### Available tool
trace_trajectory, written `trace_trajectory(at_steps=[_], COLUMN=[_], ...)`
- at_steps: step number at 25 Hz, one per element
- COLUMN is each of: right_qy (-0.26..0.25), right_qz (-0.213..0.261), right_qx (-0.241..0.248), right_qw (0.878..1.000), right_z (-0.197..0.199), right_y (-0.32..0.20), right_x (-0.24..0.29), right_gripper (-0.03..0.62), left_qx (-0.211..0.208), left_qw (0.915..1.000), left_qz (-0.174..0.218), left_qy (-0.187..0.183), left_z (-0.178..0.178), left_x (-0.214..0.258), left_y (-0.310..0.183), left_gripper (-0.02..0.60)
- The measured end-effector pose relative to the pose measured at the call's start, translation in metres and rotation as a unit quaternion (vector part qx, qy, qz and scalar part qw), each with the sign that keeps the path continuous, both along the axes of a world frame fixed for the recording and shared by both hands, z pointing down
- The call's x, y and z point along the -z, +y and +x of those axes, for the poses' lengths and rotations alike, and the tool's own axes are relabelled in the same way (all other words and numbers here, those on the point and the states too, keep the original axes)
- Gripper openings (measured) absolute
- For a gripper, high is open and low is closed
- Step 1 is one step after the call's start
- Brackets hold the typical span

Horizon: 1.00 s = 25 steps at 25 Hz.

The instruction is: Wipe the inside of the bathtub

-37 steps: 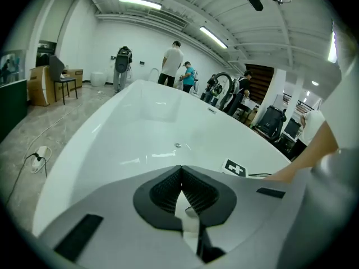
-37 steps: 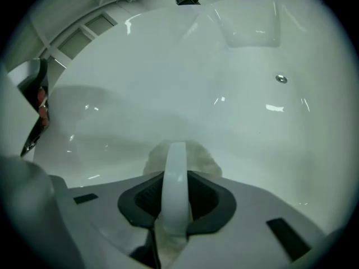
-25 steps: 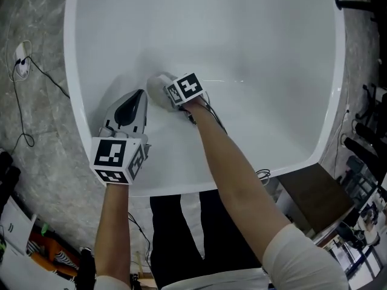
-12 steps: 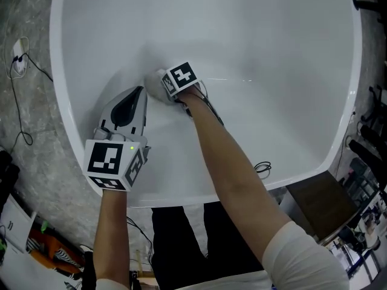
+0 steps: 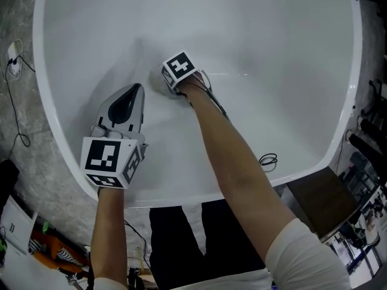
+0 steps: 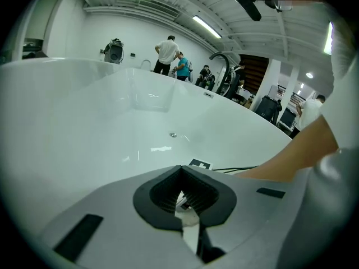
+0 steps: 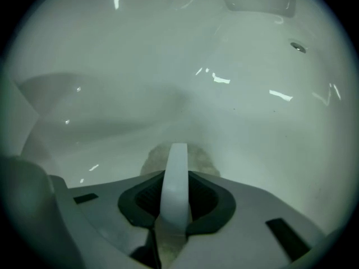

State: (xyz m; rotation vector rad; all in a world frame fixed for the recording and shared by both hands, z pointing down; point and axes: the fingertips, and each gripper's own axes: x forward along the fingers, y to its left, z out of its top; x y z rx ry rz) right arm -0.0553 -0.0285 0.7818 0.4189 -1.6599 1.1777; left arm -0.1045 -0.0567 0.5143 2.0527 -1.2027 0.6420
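While pinching a white handle (image 7: 177, 172) tight between the jaws of the right tool (image 7: 177, 202), presses the greyish pad (image 7: 199, 160) at its end flat against the inside of the bathtub (image 7: 235, 94), low on the left slope where wall curves into floor. Stretches the right forearm (image 5: 230, 156) over the near rim and down into the tub. Holds the left tool (image 5: 136, 89) above the near left wall, just inside the rim, jaws pressed together on nothing, near the pad but apart from it. Cannot tell whether that tool touches the wall. Farther along the tub floor, well apart from the pad, a small round drain (image 7: 297, 47). Outside the rim, mottled grey floor (image 5: 42, 186).
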Motion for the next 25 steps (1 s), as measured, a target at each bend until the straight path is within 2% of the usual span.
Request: trace_trajectory(at_steps=[4, 12, 17, 25], right_qy=[0.022, 0.059, 0.083, 0.133], right_qz=[-0.002, 0.002, 0.004, 0.009], right_qx=[-0.012, -0.038, -0.053, -0.027], right_qw=[1.0, 0.998, 0.995, 0.991], right_z=[0.035, 0.117, 0.163, 0.235], right_y=[-0.002, -0.011, -0.013, -0.014], right_x=[-0.002, -0.001, -0.003, -0.003], right_gripper=[0.094, 0.094, 0.094, 0.094], left_qx=[-0.015, -0.04, -0.046, -0.064], left_qw=[0.9999, 0.9991, 0.9989, 0.9979], left_qz=[0.0, 0.003, 0.001, 0.002], left_qy=[0.004, 0.015, 0.012, 0.011], left_z=[0.006, 0.045, 0.051, 0.079], left_x=[-0.002, 0.002, -0.004, -0.005], left_y=[0.002, -0.007, -0.009, -0.012], left_gripper=[0.007, 0.006, 0.006, 0.007])
